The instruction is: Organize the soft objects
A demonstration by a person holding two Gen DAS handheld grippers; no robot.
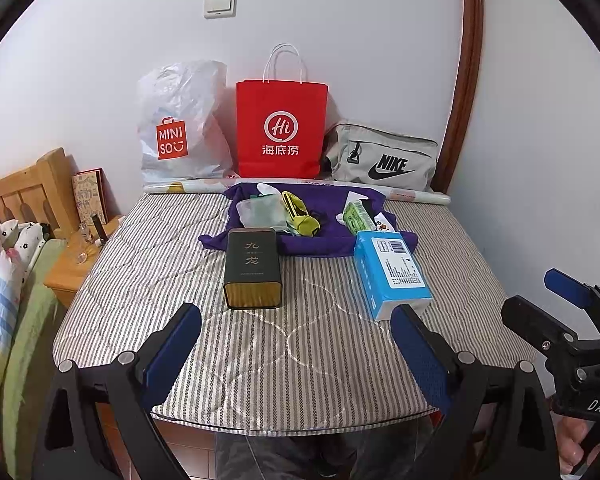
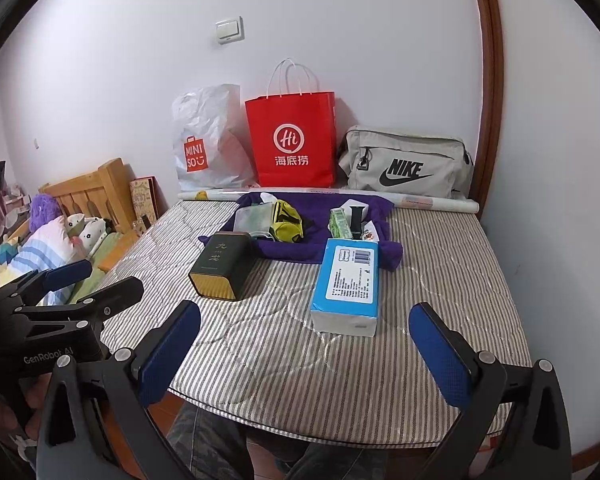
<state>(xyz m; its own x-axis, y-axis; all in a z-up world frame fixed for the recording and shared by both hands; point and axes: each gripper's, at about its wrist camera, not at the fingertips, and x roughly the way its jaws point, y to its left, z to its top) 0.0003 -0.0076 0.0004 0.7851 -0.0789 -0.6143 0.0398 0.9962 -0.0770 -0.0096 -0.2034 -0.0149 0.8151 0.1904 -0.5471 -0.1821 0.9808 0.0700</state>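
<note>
1. Soft objects are lying toward 12 o'clock on the striped mattress (image 1: 284, 344): a purple cloth (image 1: 312, 236) is spreading flat, carrying a clear pouch (image 1: 260, 212), a yellow-green pouch (image 1: 302, 216) and a green packet (image 1: 356, 216).
2. Blue tissue pack (image 2: 346, 284) is resting at 1 o'clock, touching the cloth's near edge; a dark tin (image 1: 253, 274) is sitting at 11 o'clock.
3. Progress: these items are lying loose and ungathered; this would suit either sorting in progress or a laid-out arrangement.
4. Containers: white plastic bag (image 1: 180, 128), red paper bag (image 1: 282, 128) and grey zip bag (image 1: 384, 160) are standing against the wall; their contents are hidden.
5. Left gripper (image 1: 296, 344) and right gripper (image 2: 306, 350) are hovering near 6 o'clock, both spread wide and gripping nothing.
</note>
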